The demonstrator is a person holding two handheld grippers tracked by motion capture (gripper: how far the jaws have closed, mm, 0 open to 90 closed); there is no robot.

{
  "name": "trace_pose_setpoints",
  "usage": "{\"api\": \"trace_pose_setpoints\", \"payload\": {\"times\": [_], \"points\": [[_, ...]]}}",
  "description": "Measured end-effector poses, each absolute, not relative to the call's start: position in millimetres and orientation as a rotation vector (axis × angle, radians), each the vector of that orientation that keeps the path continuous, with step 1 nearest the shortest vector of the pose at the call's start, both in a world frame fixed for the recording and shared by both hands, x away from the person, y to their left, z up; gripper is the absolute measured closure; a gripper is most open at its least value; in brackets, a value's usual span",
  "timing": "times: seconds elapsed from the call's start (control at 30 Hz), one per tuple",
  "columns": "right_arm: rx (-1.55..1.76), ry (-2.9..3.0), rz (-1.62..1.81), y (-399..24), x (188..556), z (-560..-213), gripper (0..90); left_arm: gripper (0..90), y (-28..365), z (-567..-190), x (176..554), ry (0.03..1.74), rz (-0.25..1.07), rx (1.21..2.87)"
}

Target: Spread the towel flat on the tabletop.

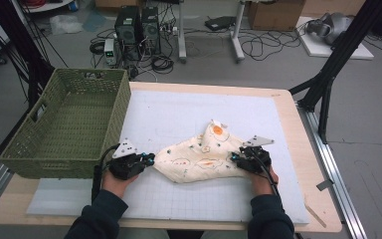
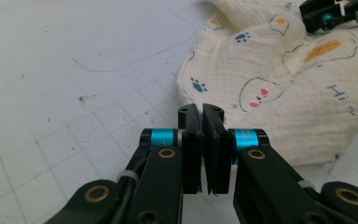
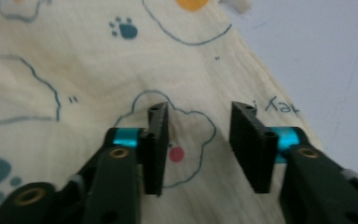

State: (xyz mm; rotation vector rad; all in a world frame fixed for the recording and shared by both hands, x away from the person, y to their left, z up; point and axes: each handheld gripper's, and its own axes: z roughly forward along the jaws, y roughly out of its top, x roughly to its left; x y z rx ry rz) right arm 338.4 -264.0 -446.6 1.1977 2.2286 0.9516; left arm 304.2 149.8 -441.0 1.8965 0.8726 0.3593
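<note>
Crumpled cream muslin cloth with printed paw and cloud motifs (image 1: 204,157) lies mid-mat, toward near edge of white gridded mat (image 1: 179,112). Soft, light, limp: will sag and bunch; best pinched at hem corners. Left gripper (image 2: 204,112) jaws pressed together, empty, beside cloth's edge. Right gripper (image 3: 199,116) jaws spread over cloth, not gripping.

Your counter (image 1: 298,149) carries a white gridded mat (image 1: 179,112) over most of its top. On the mat, a cream cloth (image 1: 199,159) lies at five o'clock; a green basket (image 1: 69,124) sits at nine.
</note>
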Motion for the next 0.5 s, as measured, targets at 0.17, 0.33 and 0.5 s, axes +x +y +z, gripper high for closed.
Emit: {"api": "trace_pose_setpoints", "payload": {"times": [0.17, 0.33, 0.5], "points": [[1.086, 2.285, 0.859, -262.2, 332.4, -443.0, 88.3, 85.8, 148.0, -441.2, 297.2, 0.854, 0.341, 1.913], [1.110, 2.264, 0.778, -279.2, 322.9, -440.4, 88.4, 85.7, 144.8, -442.4, 293.5, 0.839, 0.318, 1.934], [1.160, 2.248, 0.734, -300.5, 310.2, -436.3, 86.3, 68.8, 140.5, -441.1, 295.3, 0.850, 0.319, 1.935]]}}
